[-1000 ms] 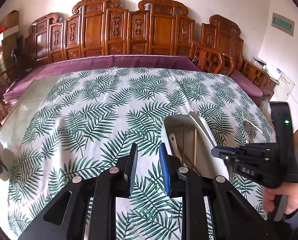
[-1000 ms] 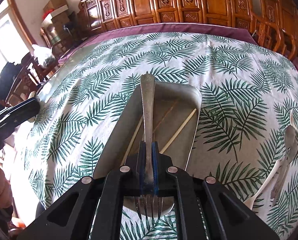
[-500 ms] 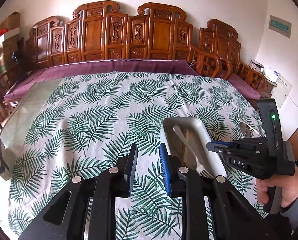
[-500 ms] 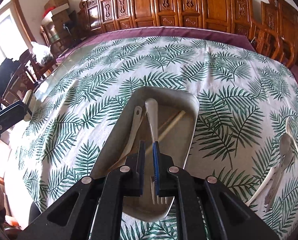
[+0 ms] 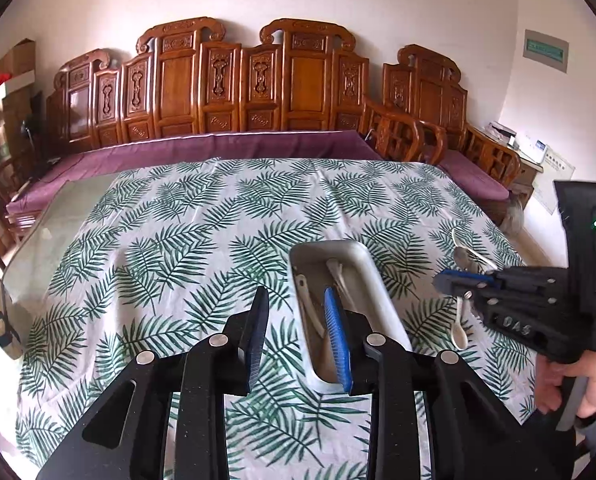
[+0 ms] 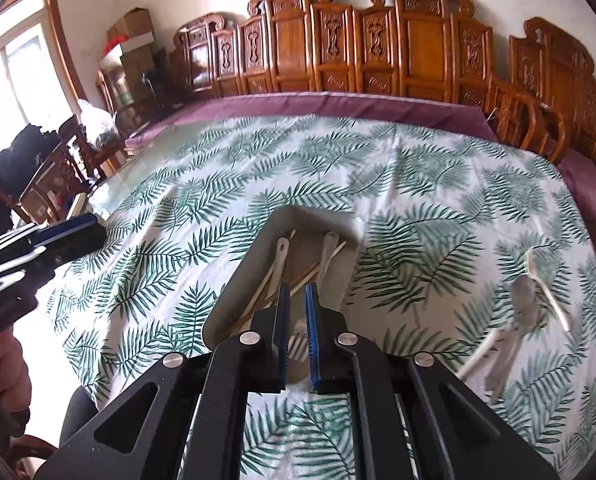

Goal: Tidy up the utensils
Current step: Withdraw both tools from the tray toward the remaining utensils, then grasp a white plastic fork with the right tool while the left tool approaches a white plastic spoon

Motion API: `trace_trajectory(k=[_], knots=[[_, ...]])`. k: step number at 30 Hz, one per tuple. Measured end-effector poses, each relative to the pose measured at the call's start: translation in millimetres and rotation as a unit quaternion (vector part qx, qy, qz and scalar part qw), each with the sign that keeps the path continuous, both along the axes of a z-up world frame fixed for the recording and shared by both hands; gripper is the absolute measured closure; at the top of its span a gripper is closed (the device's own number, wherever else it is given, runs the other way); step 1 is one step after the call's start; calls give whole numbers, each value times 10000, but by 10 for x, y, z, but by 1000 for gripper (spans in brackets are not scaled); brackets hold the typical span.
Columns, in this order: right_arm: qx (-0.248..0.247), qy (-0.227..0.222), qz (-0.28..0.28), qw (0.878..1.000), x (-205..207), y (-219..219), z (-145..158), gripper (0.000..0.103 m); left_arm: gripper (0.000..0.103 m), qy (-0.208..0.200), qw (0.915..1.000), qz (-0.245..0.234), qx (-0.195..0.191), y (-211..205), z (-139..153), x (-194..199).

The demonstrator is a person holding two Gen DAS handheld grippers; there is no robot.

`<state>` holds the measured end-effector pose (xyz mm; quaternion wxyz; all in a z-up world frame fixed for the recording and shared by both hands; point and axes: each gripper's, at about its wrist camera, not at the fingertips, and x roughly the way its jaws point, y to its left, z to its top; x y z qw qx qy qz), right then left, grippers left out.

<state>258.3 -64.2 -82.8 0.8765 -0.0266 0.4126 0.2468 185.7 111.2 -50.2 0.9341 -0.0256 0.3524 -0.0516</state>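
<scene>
A metal tray [image 5: 368,266] [image 6: 310,211] lies on the leaf-print tablecloth. It holds a fork [image 6: 330,242], a white spoon [image 6: 281,250] and chopsticks [image 6: 312,272]. My right gripper [image 6: 297,290] hovers over the tray's near end. Only a slim gap shows between its pads, and nothing is in it. My left gripper [image 5: 296,300] hangs just left of the tray with its jaws opening and empty. Right of the tray lie a metal spoon [image 6: 524,304] and two white spoons [image 6: 538,270] [image 5: 460,332].
Carved wooden benches [image 5: 258,92] with purple cushions [image 5: 218,148] run behind and to the right of the table. Bare glass tabletop [image 5: 46,232] shows at the left, with a small device [image 5: 2,328] at its edge. A hand [image 5: 578,384] holds the right gripper.
The right gripper let go of the fork, which now lies in the tray, and then rose and drew back. The left gripper also pulled back and its jaws stand wider.
</scene>
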Motion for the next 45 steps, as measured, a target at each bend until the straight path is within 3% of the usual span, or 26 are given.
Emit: trace_trajectory(k=[15,28,36,39,41,43,45], knots=[[135,-438,-480,9978,-496,-877,285,93,76,50,9996,-269,51,-557,-54,-221],[4,-417,-848,9955,-848,-1546,-62,93,76,203,9975,-671,117,-1144,-347,-500],[-283,-317,-988,9942,-450,-2125,-402,87,76,392,9929,-1085,292,-1593,-700,-344],[-377,-211,-980,9942,-185,-2307,-548,77,75,492,9910,-1208,310,-1723,-807,-232],[-447,-156,-955,9943,13,-2407,-625,74,73,551,9900,-1254,344,-1798,-864,-144],[-535,-63,-951,9940,246,-2508,-731,74,64,567,9893,-1294,368,-1848,-899,-59],[-595,9,-963,9936,465,-2603,-825,74,64,592,9885,-1343,372,-1915,-937,49]])
